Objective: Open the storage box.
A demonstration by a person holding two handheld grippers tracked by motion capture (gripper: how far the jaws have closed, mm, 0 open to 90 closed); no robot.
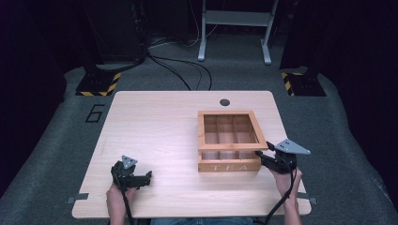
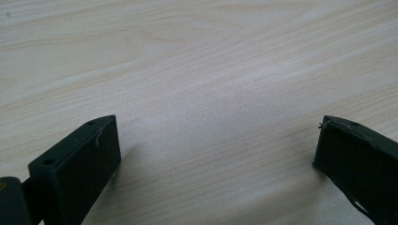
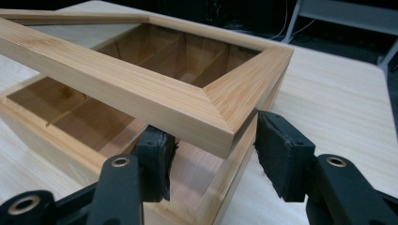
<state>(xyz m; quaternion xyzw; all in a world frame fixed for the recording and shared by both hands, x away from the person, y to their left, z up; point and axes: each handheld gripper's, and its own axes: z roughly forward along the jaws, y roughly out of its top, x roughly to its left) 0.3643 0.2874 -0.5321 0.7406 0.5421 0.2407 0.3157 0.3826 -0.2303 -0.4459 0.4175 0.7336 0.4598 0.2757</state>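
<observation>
- High view showed the wooden tea box (image 1: 228, 154) standing right of centre on the table (image 1: 155, 140), its framed lid (image 1: 232, 130) partly raised.
- Right gripper (image 3: 211, 154) had its jaws astride the lid's near right corner, one pad (image 3: 157, 157) under the frame, the other (image 3: 281, 154) outside; whether they pinched it, I could not tell.
- Left gripper (image 2: 216, 154) rested on bare tabletop at the near left, jaws wide apart, holding nothing.
- To my eye the lid looked stiff, light and smooth, with a window pane that seemed fragile; the frame edge near that corner seemed the safest hold.
</observation>
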